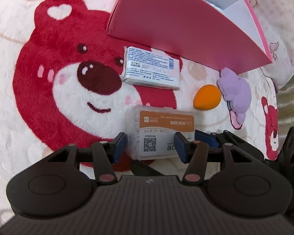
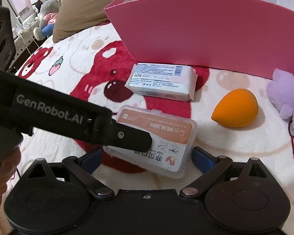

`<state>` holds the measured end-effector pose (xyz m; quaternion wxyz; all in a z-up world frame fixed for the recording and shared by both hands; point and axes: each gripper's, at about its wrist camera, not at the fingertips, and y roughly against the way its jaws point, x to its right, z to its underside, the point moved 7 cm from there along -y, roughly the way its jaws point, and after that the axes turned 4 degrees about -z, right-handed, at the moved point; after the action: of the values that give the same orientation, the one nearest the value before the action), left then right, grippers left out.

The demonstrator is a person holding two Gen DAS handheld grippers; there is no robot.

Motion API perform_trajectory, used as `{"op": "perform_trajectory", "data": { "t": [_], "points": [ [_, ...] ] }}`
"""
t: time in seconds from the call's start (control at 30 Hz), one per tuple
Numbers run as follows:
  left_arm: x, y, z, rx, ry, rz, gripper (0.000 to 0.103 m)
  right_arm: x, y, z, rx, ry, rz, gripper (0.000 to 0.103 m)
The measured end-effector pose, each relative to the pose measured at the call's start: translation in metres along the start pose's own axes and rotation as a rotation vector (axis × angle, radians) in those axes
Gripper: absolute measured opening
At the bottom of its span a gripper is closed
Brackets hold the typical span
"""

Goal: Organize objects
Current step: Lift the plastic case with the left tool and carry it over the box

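A clear plastic box (image 1: 162,135) with an orange and white label lies on the bear blanket. My left gripper (image 1: 150,146) is over it, the left pad beside the box's left edge and the right pad over the label. No firm pinch shows. In the right wrist view that gripper's black finger (image 2: 135,137) crosses the box (image 2: 166,137). My right gripper (image 2: 147,159) stands wide open, its blue pads on either side of the box's near end, apart from it. Behind lie a white wipes pack (image 1: 151,68) (image 2: 162,82), an orange sponge egg (image 1: 206,97) (image 2: 235,109) and a purple plush (image 1: 235,94) (image 2: 286,92).
An open pink box (image 1: 186,33) (image 2: 205,35) stands just behind the wipes pack, with something green inside. A brown pillow (image 2: 82,5) and plush toys (image 2: 47,13) lie at the far left. A hand (image 2: 2,176) holds the left gripper at the left edge.
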<state>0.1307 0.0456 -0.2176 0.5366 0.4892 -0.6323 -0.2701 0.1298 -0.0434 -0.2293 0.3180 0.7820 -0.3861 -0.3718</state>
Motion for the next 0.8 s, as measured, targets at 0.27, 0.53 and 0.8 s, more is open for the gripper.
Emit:
{"op": "perform_trajectory", "data": {
  "t": [0.27,0.53,0.8],
  "points": [
    [0.012,0.013,0.013,0.022,-0.027,-0.028,0.052,-0.001,0.006,-0.002,0.017,0.016,0.000,0.099],
    [0.031,0.040,0.017,0.080,-0.050,-0.034,0.051,-0.010,0.028,-0.007,0.057,0.097,0.005,0.099],
    [0.051,0.066,0.022,0.138,-0.101,-0.036,0.051,-0.017,0.060,-0.011,0.102,0.160,0.011,0.099]
  ]
}}
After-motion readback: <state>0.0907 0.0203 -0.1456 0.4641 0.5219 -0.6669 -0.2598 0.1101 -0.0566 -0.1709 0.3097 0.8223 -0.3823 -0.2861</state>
